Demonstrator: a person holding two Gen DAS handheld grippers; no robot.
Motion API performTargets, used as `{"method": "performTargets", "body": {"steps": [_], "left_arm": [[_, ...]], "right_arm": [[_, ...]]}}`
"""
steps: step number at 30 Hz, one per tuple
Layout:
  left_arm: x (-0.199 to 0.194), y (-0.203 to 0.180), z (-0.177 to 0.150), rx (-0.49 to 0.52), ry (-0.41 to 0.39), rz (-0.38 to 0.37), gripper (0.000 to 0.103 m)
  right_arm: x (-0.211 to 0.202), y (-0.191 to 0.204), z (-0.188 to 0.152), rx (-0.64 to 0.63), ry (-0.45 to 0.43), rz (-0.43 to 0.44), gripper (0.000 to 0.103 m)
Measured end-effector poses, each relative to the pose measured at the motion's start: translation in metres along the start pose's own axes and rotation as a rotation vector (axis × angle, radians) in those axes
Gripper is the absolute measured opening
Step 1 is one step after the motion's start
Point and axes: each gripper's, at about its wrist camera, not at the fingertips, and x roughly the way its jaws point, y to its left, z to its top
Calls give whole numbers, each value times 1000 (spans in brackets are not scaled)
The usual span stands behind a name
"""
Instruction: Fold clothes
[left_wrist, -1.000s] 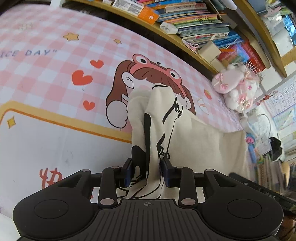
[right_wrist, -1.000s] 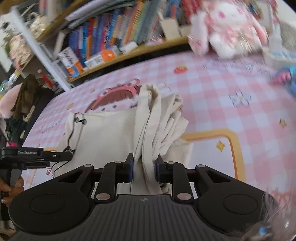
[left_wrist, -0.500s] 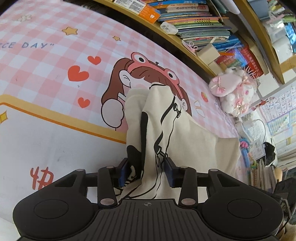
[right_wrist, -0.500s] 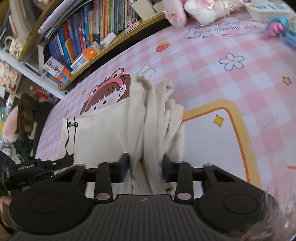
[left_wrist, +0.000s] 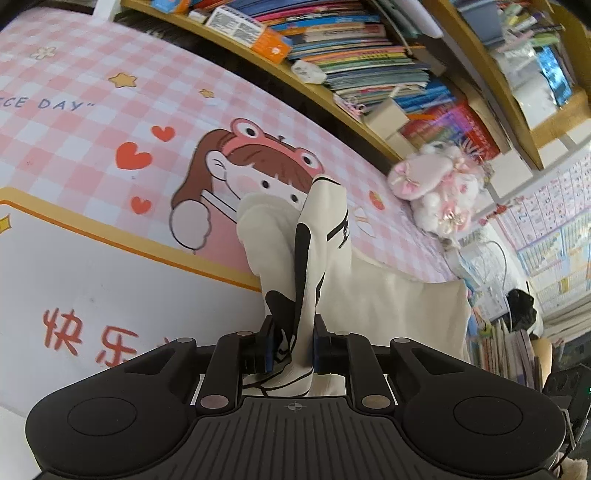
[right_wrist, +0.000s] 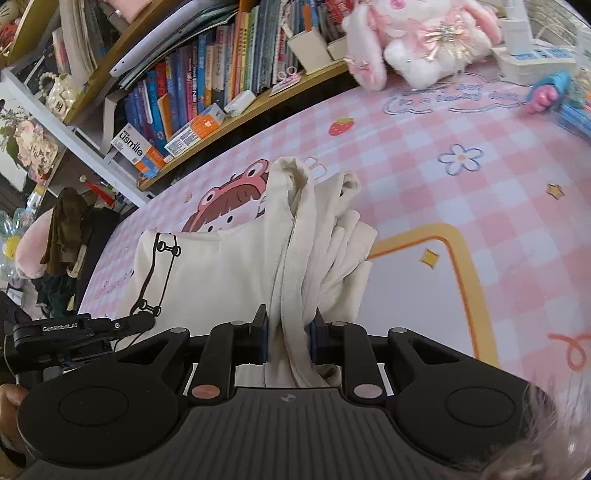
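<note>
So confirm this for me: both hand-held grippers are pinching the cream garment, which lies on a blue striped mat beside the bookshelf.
The mat is wrong. Both wrist views show a pink checked mat with cartoon prints, not a blue striped one. The rest holds: the left hand-held gripper and the right hand-held gripper each pinch a bunch of the cream garment, beside the bookshelf.

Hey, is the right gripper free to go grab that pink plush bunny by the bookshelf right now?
Probably not: the right gripper is clamped on the cream garment, so it must release before reaching the bunny.
</note>
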Motion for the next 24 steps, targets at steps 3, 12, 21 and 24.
{"method": "performTargets", "body": {"steps": [3,12,21,24], "left_arm": [[-3,-6,-8,13,-6,-1,16],[-20,-16,-34,20,-28,2,16],[-29,-13,-45,-5,-32,0,16],[-29,-10,-43,3,-26,-10,16]], "right_arm": [[-9,-3,-5,3,-9,-1,18],[-33,-7,-18,-16,-22,20,18],[-43,-2,-32,-35,-5,34,18],[-43,0,-33,-31,-7,24,18]]}}
